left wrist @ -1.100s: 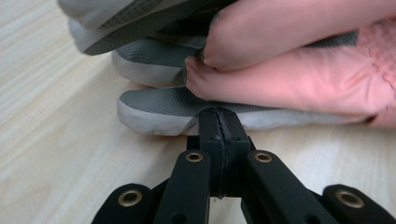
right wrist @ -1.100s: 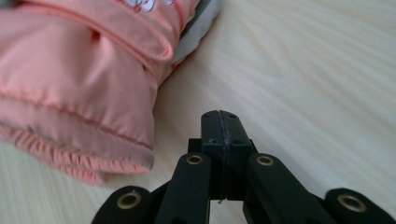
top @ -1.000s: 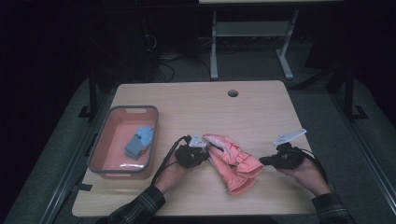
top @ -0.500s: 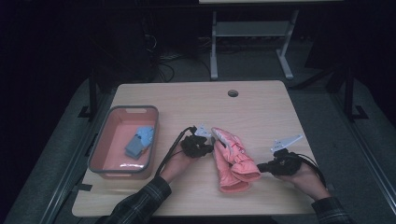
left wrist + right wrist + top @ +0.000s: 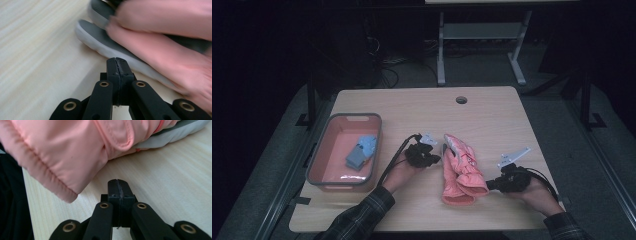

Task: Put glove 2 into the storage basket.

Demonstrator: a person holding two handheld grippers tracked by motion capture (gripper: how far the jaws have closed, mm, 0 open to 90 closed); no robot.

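**A:** What are you dealing with here?

**B:** A pink padded glove (image 5: 460,170), lying flat on the worktop (image 5: 492,120) between your two grippers. It looks soft, puffy and light, so it will sag and fold if you lift it from one point. The shell looks like smooth fabric, which I judge a bit slippery; nothing about it seems fragile.

**A:** Where do you take hold?

**B:** The cuff is your best bet. In the right gripper view its stitched hem sits just ahead of your jaws and to their left, a doubled edge that should pinch well. At the other end, the grey palm side shows in the left gripper view just beyond your jaws and to their right; it looks grippier than the pink shell.

**A:** How do the jaws stand?

**B:** Your left gripper (image 5: 432,145) has its jaws pressed together on nothing, tips just short of the glove's finger end. Your right gripper (image 5: 490,185) is the same, jaws together and empty, near the cuff but apart from it. You need to spread them before any grasp.

**A:** Which way does it point?

**B:** Its long axis runs from the cuff by your right jaws to the fingers by your left jaws, fingers aimed away from you, leaning slightly left.
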